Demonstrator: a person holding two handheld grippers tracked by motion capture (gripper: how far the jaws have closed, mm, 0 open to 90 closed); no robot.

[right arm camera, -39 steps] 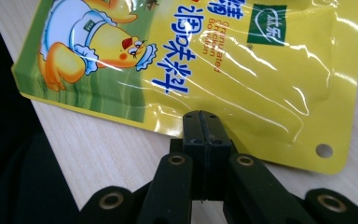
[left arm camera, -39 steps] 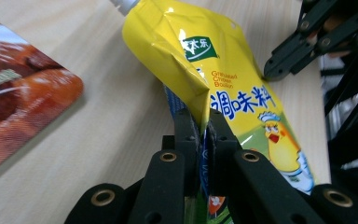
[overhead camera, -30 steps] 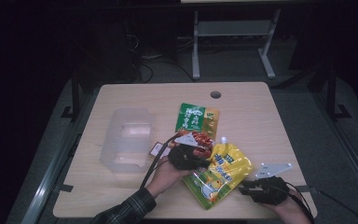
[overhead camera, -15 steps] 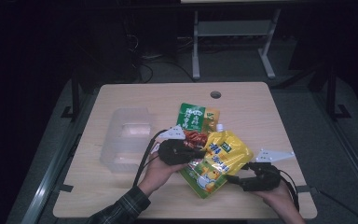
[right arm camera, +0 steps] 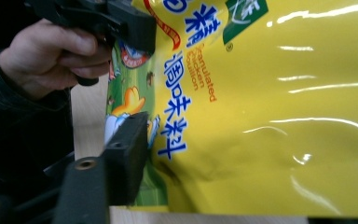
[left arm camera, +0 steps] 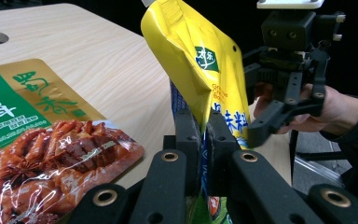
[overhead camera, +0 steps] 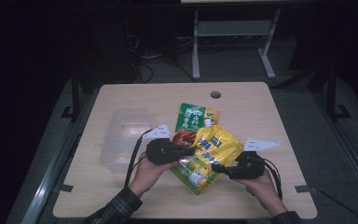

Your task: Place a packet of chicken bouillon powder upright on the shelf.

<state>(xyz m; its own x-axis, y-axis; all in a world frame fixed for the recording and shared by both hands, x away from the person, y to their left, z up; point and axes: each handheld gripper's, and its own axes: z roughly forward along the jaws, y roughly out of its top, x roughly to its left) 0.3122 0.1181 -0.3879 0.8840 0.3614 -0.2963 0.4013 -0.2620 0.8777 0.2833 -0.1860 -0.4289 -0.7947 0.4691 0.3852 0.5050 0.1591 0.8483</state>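
Two hand-held grippers are meeting over a yellow chicken bouillon pouch near the front edge of the wooden table: the left gripper is clamping the pouch's edge between its closed jaws, holding it partly raised. The right gripper is standing against the pouch's opposite side, its jaws just closing, one black jaw beside the film; whether they are pinching it cannot be told. A red-and-green seasoning packet is lying just behind, and a clear plastic container is sitting toward the left edge.
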